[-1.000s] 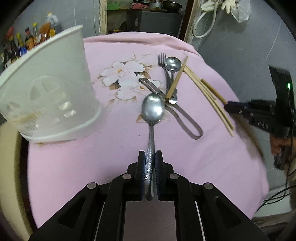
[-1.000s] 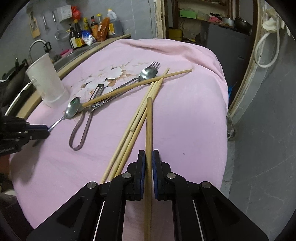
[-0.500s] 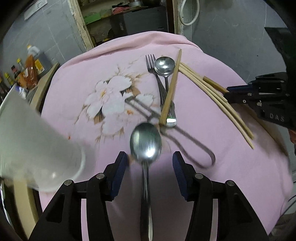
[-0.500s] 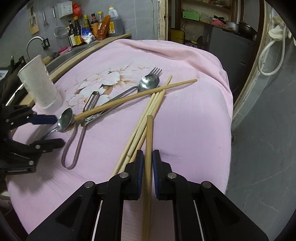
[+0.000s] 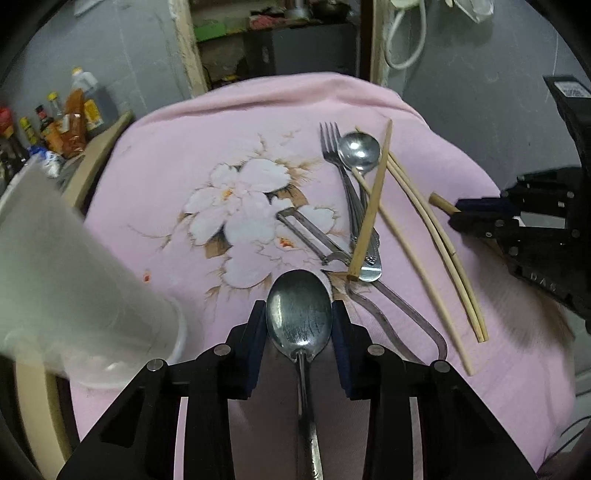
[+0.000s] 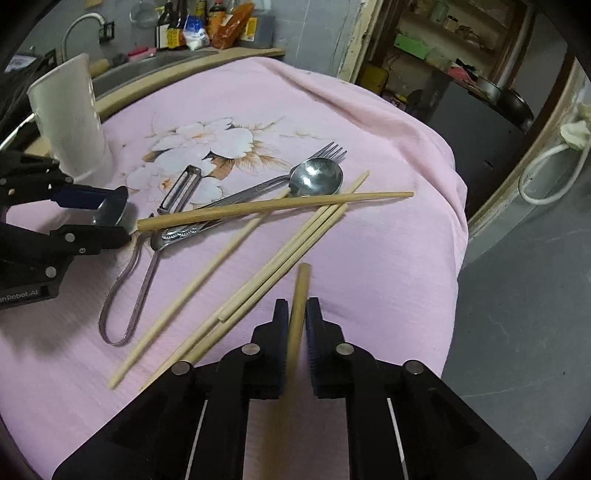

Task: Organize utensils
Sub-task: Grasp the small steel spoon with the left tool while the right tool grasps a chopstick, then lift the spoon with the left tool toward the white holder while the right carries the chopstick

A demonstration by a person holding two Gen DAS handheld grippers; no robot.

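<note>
Spoon (image 5: 299,325): bowl fwd between left gripper (image 5: 298,328) fingers, handle running back under cam, long axis along fingers. L jaws wide apart, can't tell if gripping. Right gripper (image 6: 295,321) nearly closed on chopstick (image 6: 300,295), tip fwd. Cup (image 6: 70,118) left of the spoon, on pink cloth (image 6: 369,240).

A pink cloth (image 6: 388,258) with a white flower print (image 5: 243,206) covers the table. At 11 o'clock in the right view, a wooden counter edge (image 6: 184,74) carries bottles (image 6: 207,26) against a grey wall (image 6: 310,29), beside a sink (image 6: 155,62) and tap (image 6: 79,26). At 1 o'clock a cream door frame (image 6: 364,40) opens onto cluttered shelves (image 6: 443,33) and a dark cabinet (image 6: 476,110). At 3 o'clock a white hose (image 6: 546,173) hangs on a post. Grey concrete floor (image 6: 517,314) lies at 4 o'clock
</note>
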